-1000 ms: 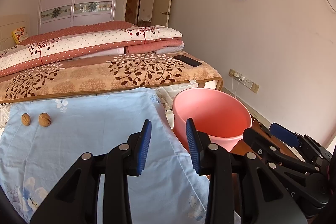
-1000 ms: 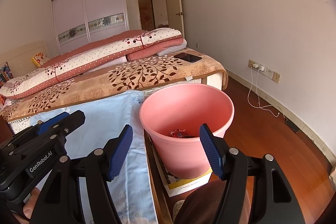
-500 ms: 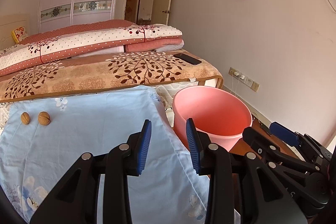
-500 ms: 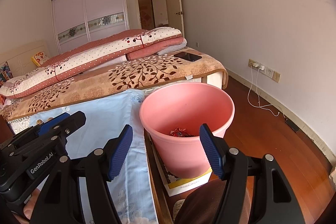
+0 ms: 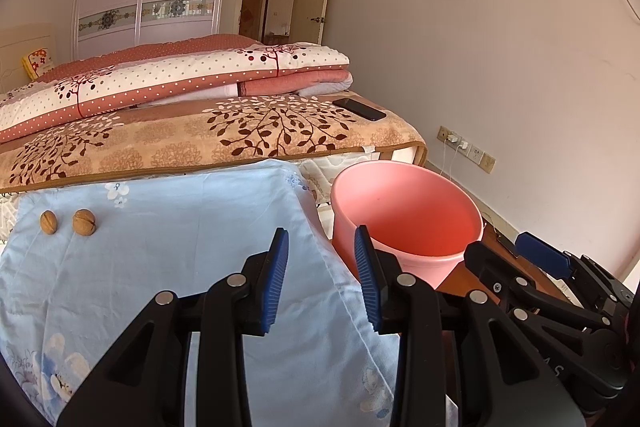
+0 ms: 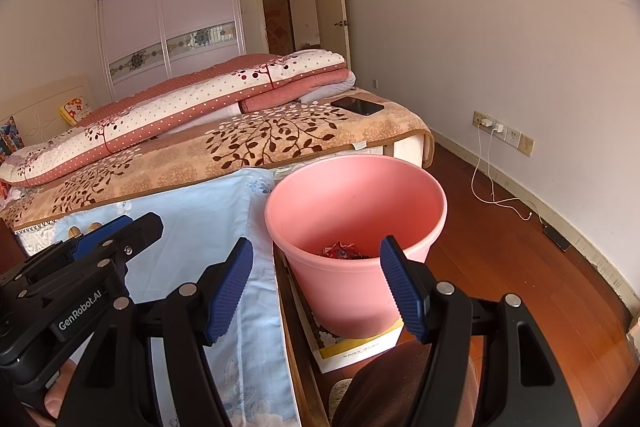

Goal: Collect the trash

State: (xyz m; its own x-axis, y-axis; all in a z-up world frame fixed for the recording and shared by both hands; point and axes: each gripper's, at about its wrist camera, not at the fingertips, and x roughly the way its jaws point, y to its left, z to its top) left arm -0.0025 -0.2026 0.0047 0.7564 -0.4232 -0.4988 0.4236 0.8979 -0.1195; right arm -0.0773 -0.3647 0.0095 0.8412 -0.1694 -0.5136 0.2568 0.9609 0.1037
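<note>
Walnuts (image 5: 67, 222) side by side across blue cloth (image 5: 168, 247) | both grippers' fingers (image 5: 276, 267) released, empty | bin (image 6: 352, 227) upright

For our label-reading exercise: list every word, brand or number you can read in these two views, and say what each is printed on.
"GenRobot.AI": on the left gripper body, in the right wrist view.
Print on the white and yellow box under the pink bucket: too small to read.
Nothing else is legible.
</note>
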